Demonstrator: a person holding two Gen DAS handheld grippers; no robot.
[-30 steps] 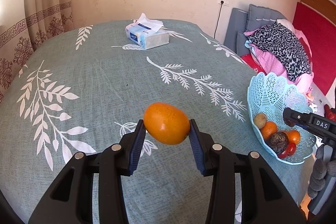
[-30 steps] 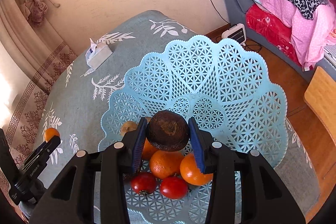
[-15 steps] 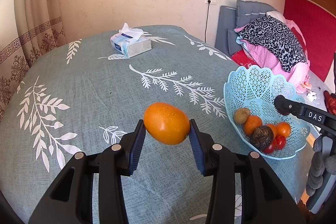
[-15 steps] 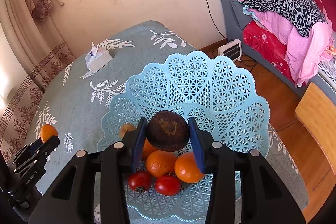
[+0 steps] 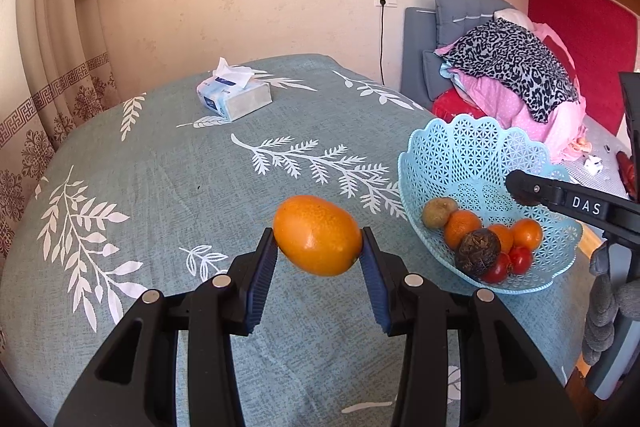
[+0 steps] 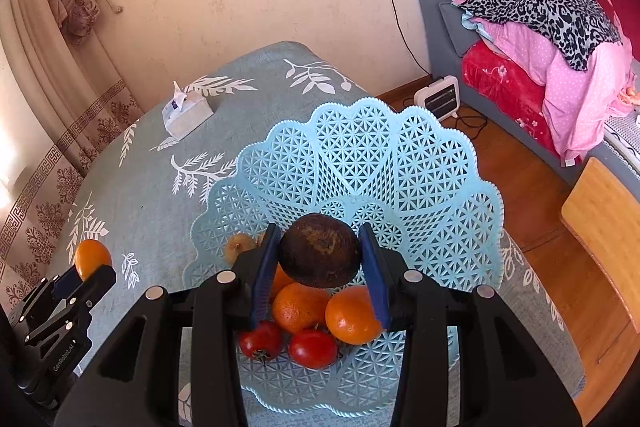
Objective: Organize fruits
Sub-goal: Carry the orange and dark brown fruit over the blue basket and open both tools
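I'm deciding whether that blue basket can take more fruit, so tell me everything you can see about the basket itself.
The basket is a shallow, pale blue bowl that looks like plastic, with openwork lattice walls and a scalloped rim. It sits upright on the leaf-patterned tablecloth near the table's edge. Fruit lies clustered in its near side; the far side is bare. The right gripper holds a dark brown fruit over that pile. Whether the fruit touches the pile cannot be told.

Tissue box (image 5: 235, 98) on leaf-print tablecloth (image 5: 120, 187); clothes pile (image 6: 552, 15) on sofa; heater, probably (image 6: 438, 100), on floor.
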